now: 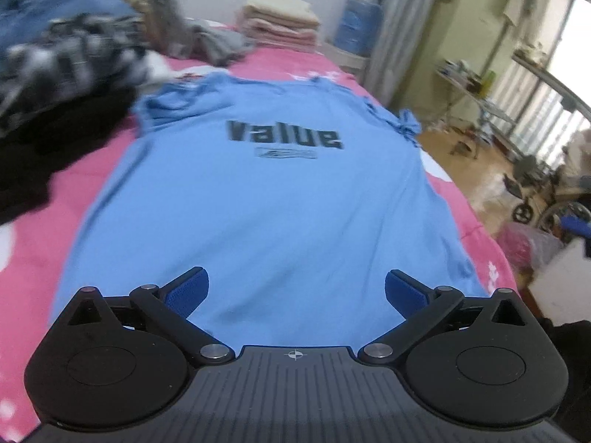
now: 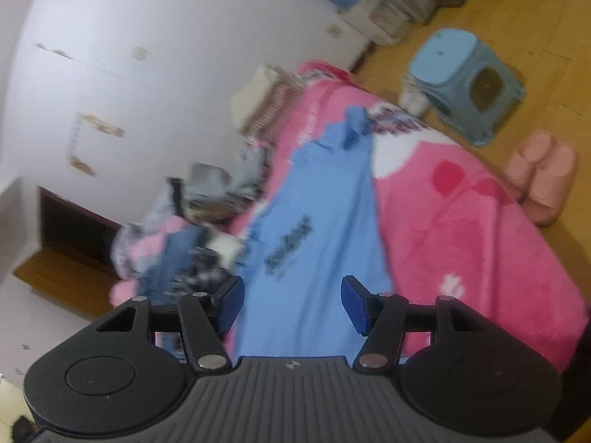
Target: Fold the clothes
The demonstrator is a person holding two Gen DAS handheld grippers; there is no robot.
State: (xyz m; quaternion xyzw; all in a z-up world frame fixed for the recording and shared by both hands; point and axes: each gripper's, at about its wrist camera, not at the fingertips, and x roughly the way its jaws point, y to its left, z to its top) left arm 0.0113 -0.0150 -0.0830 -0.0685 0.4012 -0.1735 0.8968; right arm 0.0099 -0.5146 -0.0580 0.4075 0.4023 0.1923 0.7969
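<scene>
The light-blue cotton T-shirt printed "Value" (image 1: 266, 192) lies flat across the frame's middle on the pink fleece bed cover (image 1: 33, 229): limp, light, likely to sag, best pinched at the hem corners. Left hand-held gripper (image 1: 295, 291) and right hand-held gripper (image 2: 291, 302) both gape, empty.

A T-shirt (image 1: 266, 192) lies spread flat on the bed (image 1: 37, 229) just ahead of me, its hem near and its collar far. To its left on the bed sits a heap of clothes (image 1: 62, 74), and a stack of folded towels (image 1: 280, 18) lies beyond its far end. On the floor to the right of the bed stand a stool (image 2: 461, 85), farther off, and a pair of slippers (image 2: 543, 173), nearer.
</scene>
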